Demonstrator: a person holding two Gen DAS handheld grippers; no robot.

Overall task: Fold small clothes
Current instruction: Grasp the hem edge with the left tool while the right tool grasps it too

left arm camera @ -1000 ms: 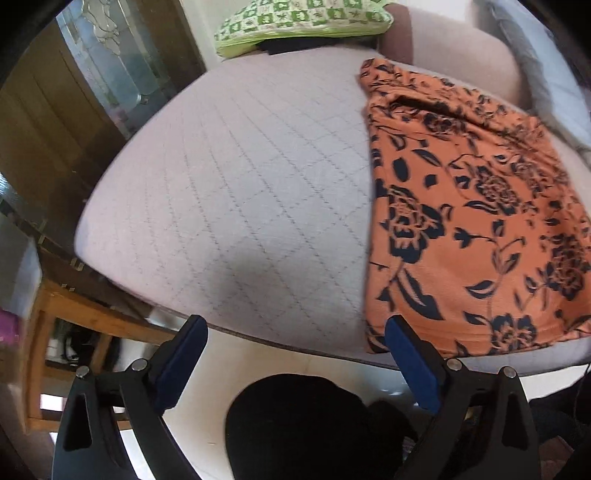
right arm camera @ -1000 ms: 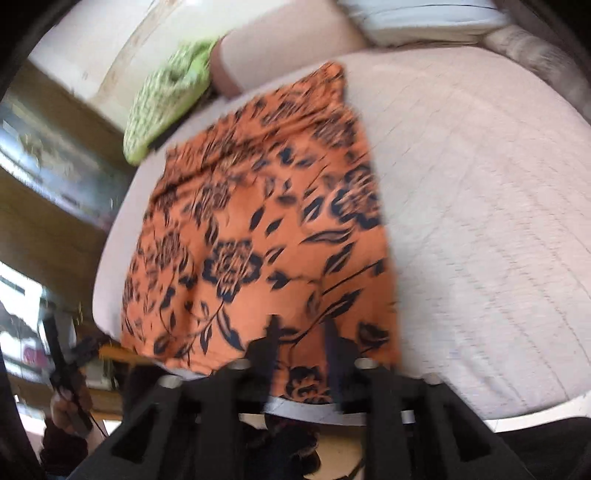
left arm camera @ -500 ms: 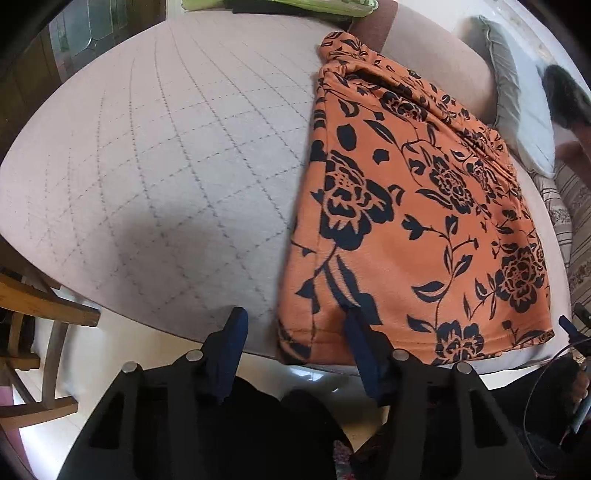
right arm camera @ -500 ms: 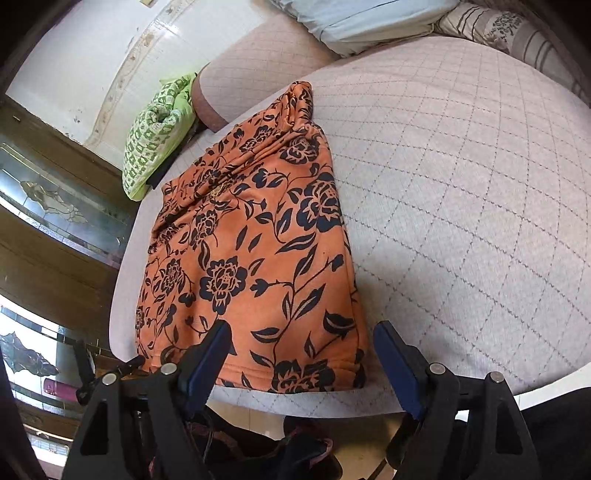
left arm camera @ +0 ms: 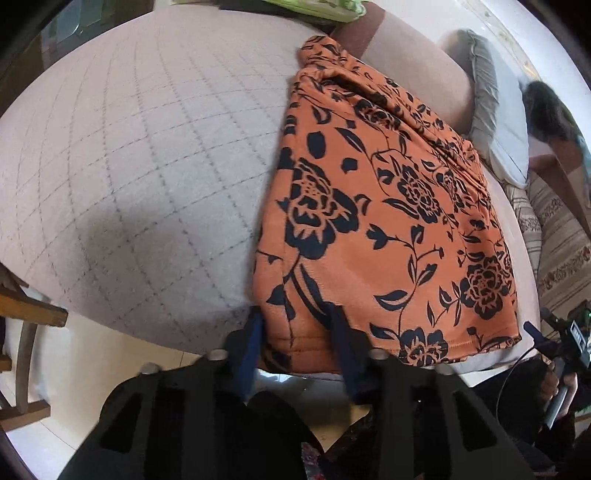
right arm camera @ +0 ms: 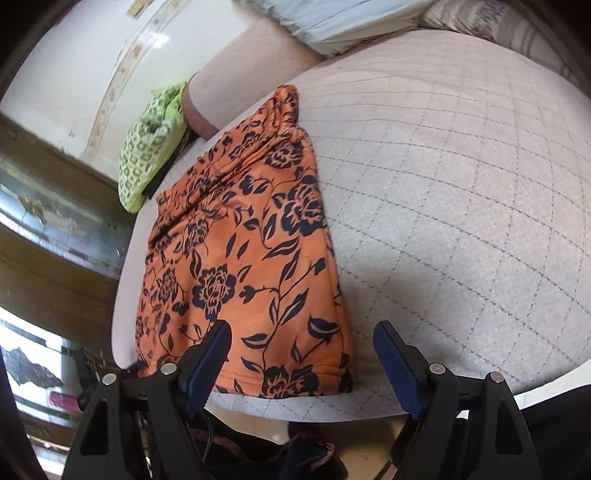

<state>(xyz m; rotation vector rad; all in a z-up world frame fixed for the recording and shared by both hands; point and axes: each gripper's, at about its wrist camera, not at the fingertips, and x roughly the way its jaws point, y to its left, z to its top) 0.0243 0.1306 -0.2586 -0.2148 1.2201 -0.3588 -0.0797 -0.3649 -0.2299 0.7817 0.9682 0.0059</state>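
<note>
I am looking at the orange floral garment (left arm camera: 384, 221), which is lying flat on the quilted bed (left arm camera: 147, 166) with its hem reaching the near edge of the mattress. Its far end is bunching up against the pinkish headboard cushion (left arm camera: 417, 70).

In the left wrist view, my left gripper (left arm camera: 295, 325) is sitting at the garment's near left corner. Its blue pads (left arm camera: 253, 347) are flanking that corner, with the hem between them, and the jaws are narrowed around the cloth; I cannot tell whether they are actually pinching it yet.

In the right wrist view, my right gripper (right arm camera: 303, 350) is hovering over the garment's (right arm camera: 240, 258) near right corner. Its jaws are spread wide, released, gripping nothing: one pad is showing over the orange cloth, the other over bare quilt (right arm camera: 461, 221) just beside the garment's edge.

Further out, a green patterned pillow (right arm camera: 147, 147) is lying beyond the garment's far corner, near the wall. A pale blue pillow (right arm camera: 332, 22) is resting at the head of the bed. A wooden chair (left arm camera: 26, 314) is standing beside the bed on the left.
</note>
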